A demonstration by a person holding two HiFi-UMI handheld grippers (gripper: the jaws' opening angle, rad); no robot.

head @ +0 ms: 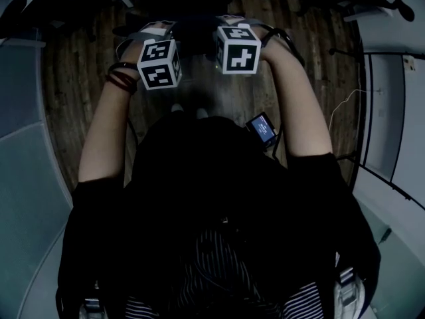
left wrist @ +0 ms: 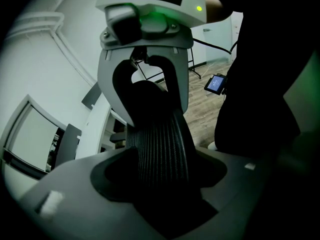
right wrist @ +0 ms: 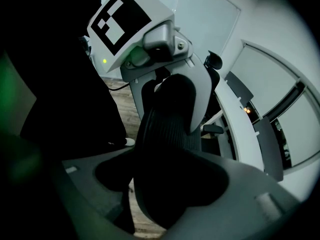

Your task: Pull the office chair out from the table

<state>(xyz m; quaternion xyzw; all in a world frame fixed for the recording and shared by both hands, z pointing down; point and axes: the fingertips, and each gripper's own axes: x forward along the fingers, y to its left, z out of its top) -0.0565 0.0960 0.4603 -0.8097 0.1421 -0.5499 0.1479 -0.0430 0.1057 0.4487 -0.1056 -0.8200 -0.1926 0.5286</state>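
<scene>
The curved white table (right wrist: 239, 115) stands just beside the black ribbed-mesh office chair (left wrist: 159, 149). We see its ribs only in the gripper views. Our left tool (left wrist: 160, 179) and right tool (right wrist: 167, 181) each pinch its rounded top edge.

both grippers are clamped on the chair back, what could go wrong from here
1. The left hand-held gripper and right hand-held gripper pinch only the narrow ribbed top of the chair back, close together; a pull could make the jaws slip or the chair swivel.
2. The person's shoe is close behind the chair, so it may roll onto a foot.
</scene>
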